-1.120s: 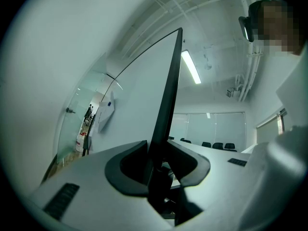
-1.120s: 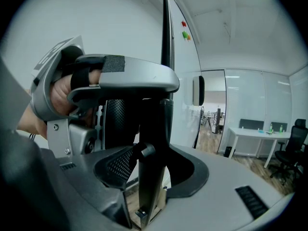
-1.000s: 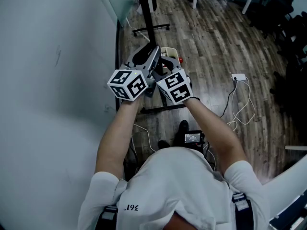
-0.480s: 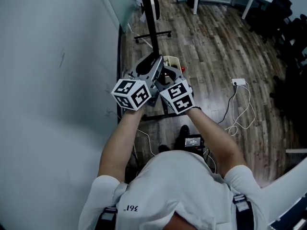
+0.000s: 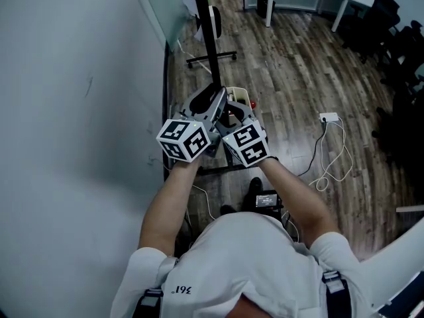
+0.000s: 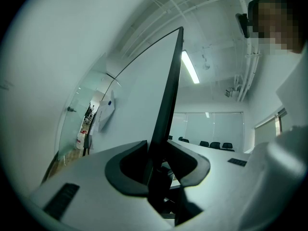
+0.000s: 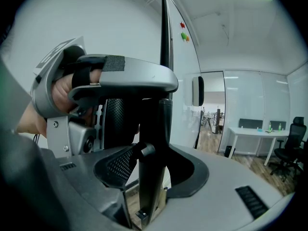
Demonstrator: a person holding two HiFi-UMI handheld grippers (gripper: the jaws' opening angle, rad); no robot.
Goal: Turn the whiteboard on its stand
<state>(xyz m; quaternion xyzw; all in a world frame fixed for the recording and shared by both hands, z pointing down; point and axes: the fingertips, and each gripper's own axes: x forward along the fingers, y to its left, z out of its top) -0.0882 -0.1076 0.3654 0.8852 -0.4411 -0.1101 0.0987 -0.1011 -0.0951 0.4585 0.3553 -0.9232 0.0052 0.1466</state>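
I have both tools on the whiteboard [image 6: 169,85], which rises edge-on straight in front of me over the wooden floor [image 5: 298,78]; I judge two grips are there to give leverage for swinging the panel round. My left gripper [image 6: 158,163] is closed on the board's dark edge frame, and the bar fills the gap between its pads. My right gripper [image 7: 153,163] clamps the same frame just beside it, its jaws held fairly wide by the bar's thickness. Keeping them this close should stop the frame twisting as I push.
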